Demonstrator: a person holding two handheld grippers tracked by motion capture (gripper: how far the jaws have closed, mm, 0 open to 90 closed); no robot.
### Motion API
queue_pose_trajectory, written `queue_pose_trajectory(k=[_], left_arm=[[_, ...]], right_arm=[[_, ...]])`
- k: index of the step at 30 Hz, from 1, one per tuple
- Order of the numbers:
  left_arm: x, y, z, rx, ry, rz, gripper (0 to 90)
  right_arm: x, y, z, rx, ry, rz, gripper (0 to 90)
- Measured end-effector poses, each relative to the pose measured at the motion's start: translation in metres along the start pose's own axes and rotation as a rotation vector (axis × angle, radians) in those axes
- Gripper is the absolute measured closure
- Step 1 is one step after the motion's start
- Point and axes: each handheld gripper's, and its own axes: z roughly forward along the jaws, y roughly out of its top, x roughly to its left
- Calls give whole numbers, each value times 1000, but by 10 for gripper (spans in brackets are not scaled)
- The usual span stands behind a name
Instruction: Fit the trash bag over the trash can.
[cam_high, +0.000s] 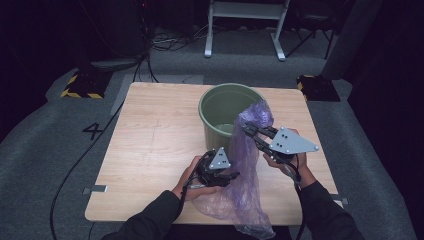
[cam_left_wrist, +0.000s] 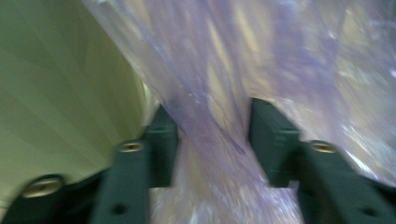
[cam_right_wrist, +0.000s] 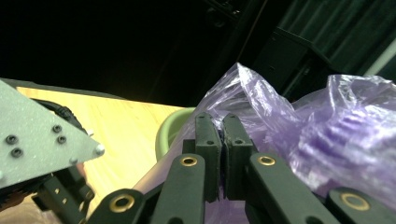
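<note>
A purple plastic bag (cam_high: 246, 172) hangs from the near rim of a green bucket (cam_high: 210, 100) down to the table's front edge. My right gripper (cam_high: 248, 130) is shut on the bag's top edge beside the rim; in the right gripper view its jaws (cam_right_wrist: 222, 135) pinch the purple film (cam_right_wrist: 336, 130), with the bucket (cam_right_wrist: 169, 130) behind. My left gripper (cam_high: 233, 176) reaches into the bag's middle from the left. Its jaws (cam_left_wrist: 212, 140) stand apart with a strand of bag (cam_left_wrist: 210, 93) between them and the bucket wall (cam_left_wrist: 56, 93) at the left.
The wooden table (cam_high: 150, 140) has bare surface left of the bucket. A black cable (cam_high: 85, 155) runs over the grey carpet at the left. A white frame (cam_high: 245, 20) stands behind the table.
</note>
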Motion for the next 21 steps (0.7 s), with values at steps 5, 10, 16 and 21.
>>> queue_pose_trajectory(k=[5,10,16,21], left_arm=[[2,-2,-9,-43,-11,17,806],[2,-2,-14,-88,-31,19,870],[0,-1,-20,-111,-31,49,885],[0,1,-26,-136,-24,56,886]], right_arm=[[-6,0,6,17,12,-8,878],[-19,-2,16,45,44,39,879],[-32,-9,27,98,70,93,876],[-42,-18,37,144,95,171,863]])
